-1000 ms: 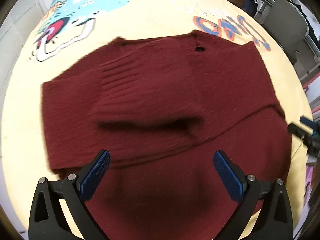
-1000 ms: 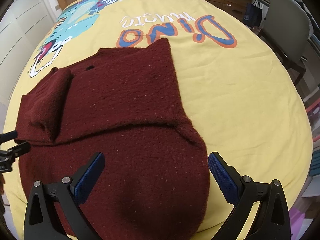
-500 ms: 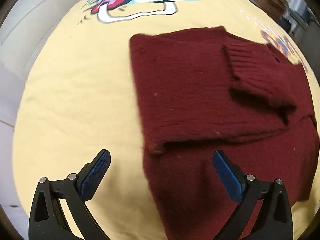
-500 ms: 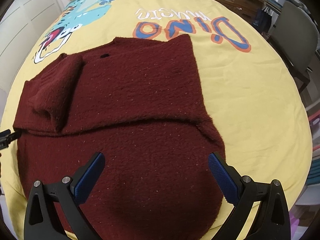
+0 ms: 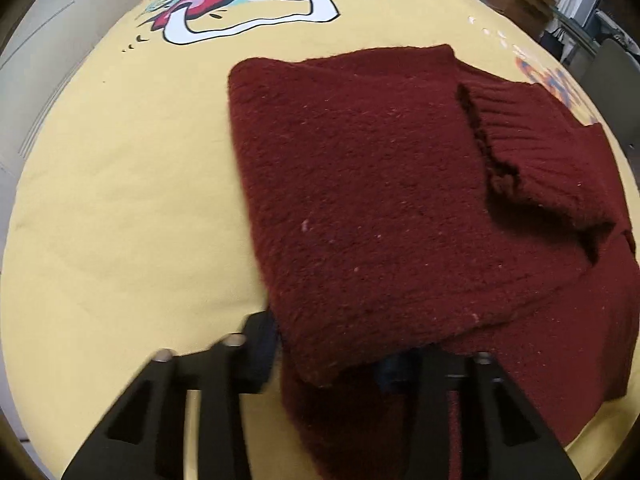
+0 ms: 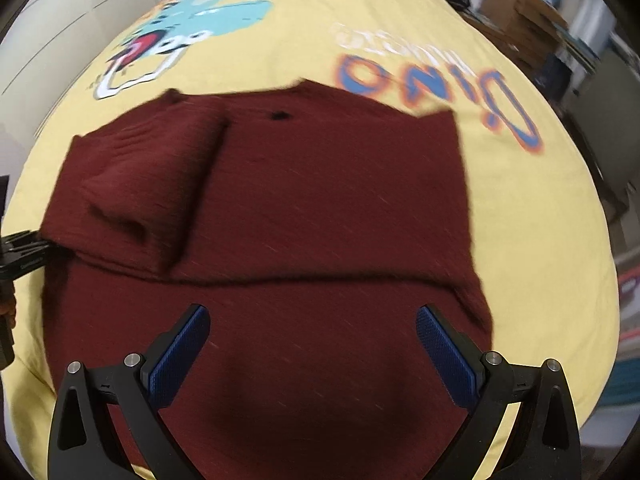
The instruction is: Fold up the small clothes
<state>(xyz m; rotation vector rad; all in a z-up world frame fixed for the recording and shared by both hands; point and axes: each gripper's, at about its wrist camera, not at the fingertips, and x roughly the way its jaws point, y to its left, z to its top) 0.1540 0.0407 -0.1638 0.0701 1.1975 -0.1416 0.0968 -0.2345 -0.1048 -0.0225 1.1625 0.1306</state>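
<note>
Sweater (image 6: 304, 216), dark red knit, lies part-folded on the yellow cloth (image 6: 532, 208) w/ dino print (image 6: 208, 12) and "Dino" lettering (image 6: 440, 84) that covers the bed or table. In the right wrist view it spreads across the near half of the cloth: ribbed sleeve (image 6: 152, 184) folded in over the body on the left, a small dark hole (image 6: 280, 115) near the far hem, a crosswise fold line abt mid-garment.

Left gripper (image 5: 332, 360) sits at the sweater's left edge, where the folded upper layer ends near the cloth's near-left side. Its fingers are closed in around that thick corner of knit; left finger (image 5: 256, 356) bare on the cloth side, right one mostly buried under fabric. In the right wrist view the same gripper (image 6: 24, 252) shows as a black tip touching the sweater's left edge at the fold line.

Ribbed cuff (image 5: 532, 152) w/ frayed opening lies on top, toward the right of the left wrist view.

Right gripper (image 6: 312, 344) hovers above the near part of the sweater, jaws wide apart, blue pads (image 6: 444, 352) clear, nothing between them. View is motion-blurred.

Boxes (image 6: 520, 12) stand beyond the cloth's far-right edge.
</note>
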